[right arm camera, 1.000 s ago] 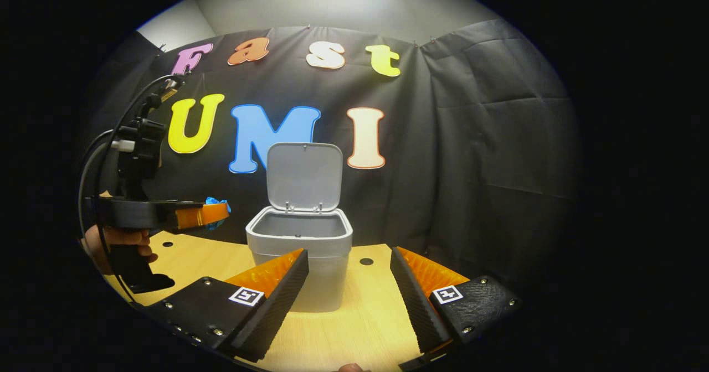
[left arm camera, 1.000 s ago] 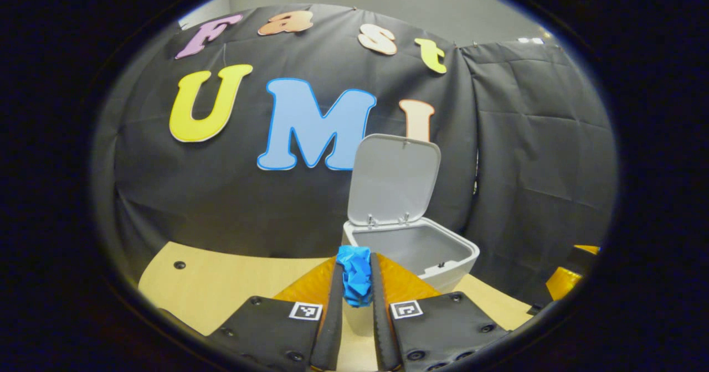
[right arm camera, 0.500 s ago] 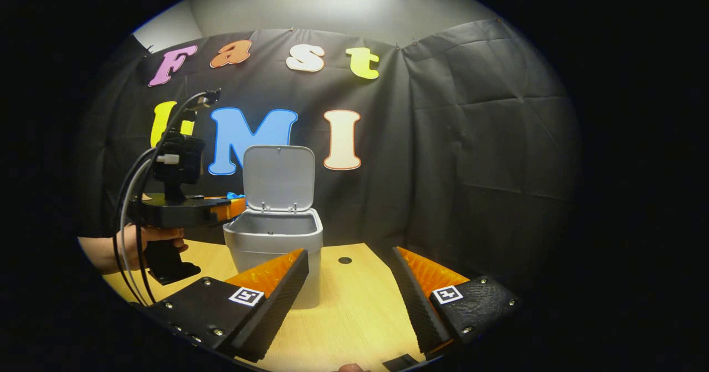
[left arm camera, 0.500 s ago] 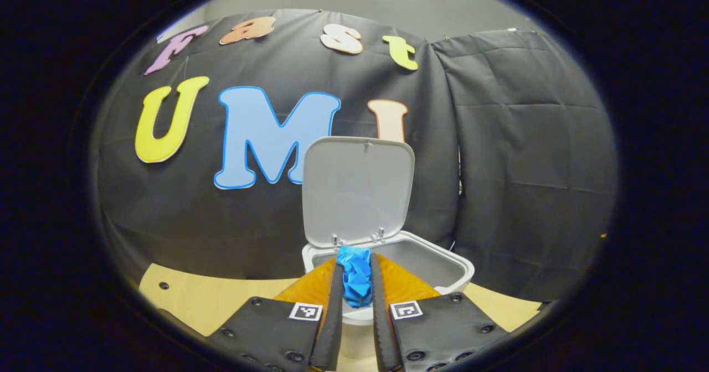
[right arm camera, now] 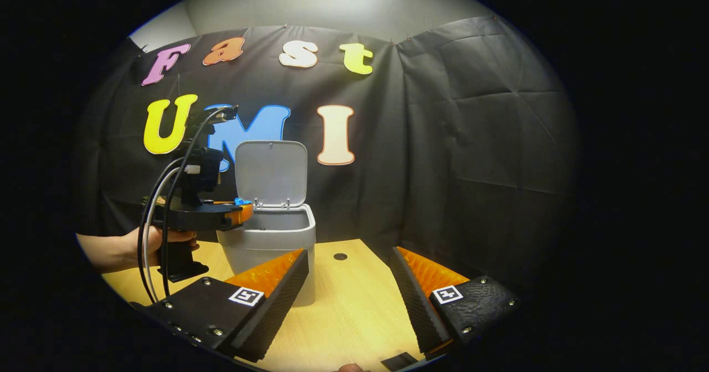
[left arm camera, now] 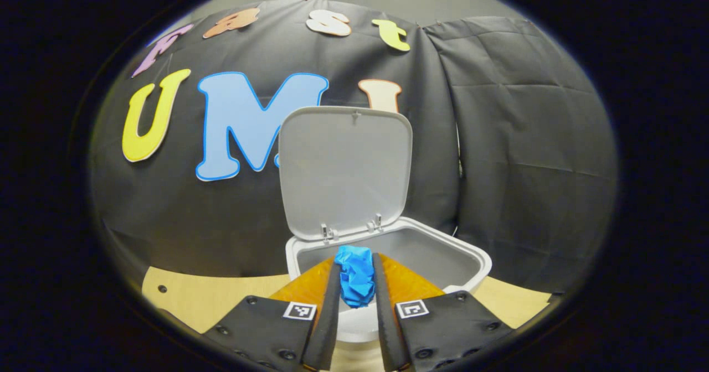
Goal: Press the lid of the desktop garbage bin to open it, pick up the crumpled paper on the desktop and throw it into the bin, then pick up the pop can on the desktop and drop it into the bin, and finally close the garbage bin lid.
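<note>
Above bin, paper between fingers

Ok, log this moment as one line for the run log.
lid up | left tool shut on paper, over bin rim | right tool open, idle above table

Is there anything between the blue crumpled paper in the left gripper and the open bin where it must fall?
Nothing visible blocks it. The left gripper is shut on the crumpled paper above the near rim of the bin. The lid stands upright behind the opening, leaving it uncovered.
</note>
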A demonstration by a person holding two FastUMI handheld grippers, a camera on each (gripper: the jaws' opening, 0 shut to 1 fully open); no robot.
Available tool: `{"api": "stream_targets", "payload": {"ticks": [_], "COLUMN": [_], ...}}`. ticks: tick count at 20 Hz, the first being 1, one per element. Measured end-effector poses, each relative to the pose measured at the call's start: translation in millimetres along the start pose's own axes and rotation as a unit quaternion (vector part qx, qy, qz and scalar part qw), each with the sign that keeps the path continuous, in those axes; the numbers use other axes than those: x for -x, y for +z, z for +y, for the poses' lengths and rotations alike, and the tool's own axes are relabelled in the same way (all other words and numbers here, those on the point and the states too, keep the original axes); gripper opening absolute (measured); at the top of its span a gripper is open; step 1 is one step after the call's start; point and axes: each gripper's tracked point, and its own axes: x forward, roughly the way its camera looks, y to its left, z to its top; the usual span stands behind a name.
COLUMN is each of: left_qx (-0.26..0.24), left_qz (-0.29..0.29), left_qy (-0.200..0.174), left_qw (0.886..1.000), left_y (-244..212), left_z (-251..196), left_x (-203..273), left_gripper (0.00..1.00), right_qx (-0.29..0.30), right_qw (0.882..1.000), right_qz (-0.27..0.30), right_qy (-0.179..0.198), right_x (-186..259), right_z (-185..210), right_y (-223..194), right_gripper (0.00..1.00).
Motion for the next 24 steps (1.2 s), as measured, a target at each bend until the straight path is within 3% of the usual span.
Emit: {"api": "stream_targets", "payload": {"ticks": [2,3,4,7,8,9,11,13,14,15,17,18,19,24], "left_qx": [0.004,0.008,0.012,0.020,0.023,0.027,0.038,0.046,0.047,0.046,0.045,0.047,0.048,0.042], "left_qz": [0.007,0.010,0.011,0.008,0.007,0.005,-0.001,-0.010,-0.016,-0.022,-0.032,-0.036,-0.039,-0.054], "left_qy": [0.000,-0.005,-0.006,-0.012,-0.014,-0.013,-0.015,-0.014,-0.011,-0.008,0.002,0.007,0.012,0.043], "left_qw": [1.000,1.000,1.000,1.000,1.000,1.000,0.999,0.999,0.999,0.999,0.998,0.998,0.998,0.997], "left_y": [-3,-6,-7,-5,-4,-2,2,8,12,15,21,24,25,32], "left_z": [0,-2,-2,-3,-4,-3,-2,2,6,10,19,24,30,56], "left_x": [-2,-2,0,3,6,10,20,35,44,53,72,82,90,133], "left_gripper": [0.51,0.52,0.58,0.83,0.92,0.94,0.96,0.95,0.95,0.95,0.94,0.94,0.95,0.96], "right_qx": [0.004,0.006,0.007,0.008,0.009,0.010,0.014,0.014,0.013,0.011,0.010,0.010,0.010,0.009], "right_qw": [1.000,1.000,1.000,1.000,1.000,1.000,0.999,0.999,0.998,0.997,0.996,0.995,0.993,0.984], "right_qz": [0.000,-0.001,-0.001,-0.002,-0.002,-0.002,-0.002,-0.002,0.000,0.002,0.006,0.009,0.013,0.031], "right_qy": [0.001,0.002,0.004,0.011,0.015,0.019,0.031,0.051,0.062,0.073,0.092,0.102,0.113,0.174], "right_x": [0,-1,-1,-3,-3,-3,-4,-4,-4,-6,-8,-9,-11,-14], "right_z": [1,1,3,9,12,16,24,39,47,54,69,77,85,126], "right_y": [0,1,1,3,2,2,1,0,-3,-4,-8,-11,-13,-27], "right_gripper": [1.00,0.95,1.00,1.00,0.95,1.00,0.95,1.00,0.95,1.00,0.95,1.00,0.95,0.95]}}
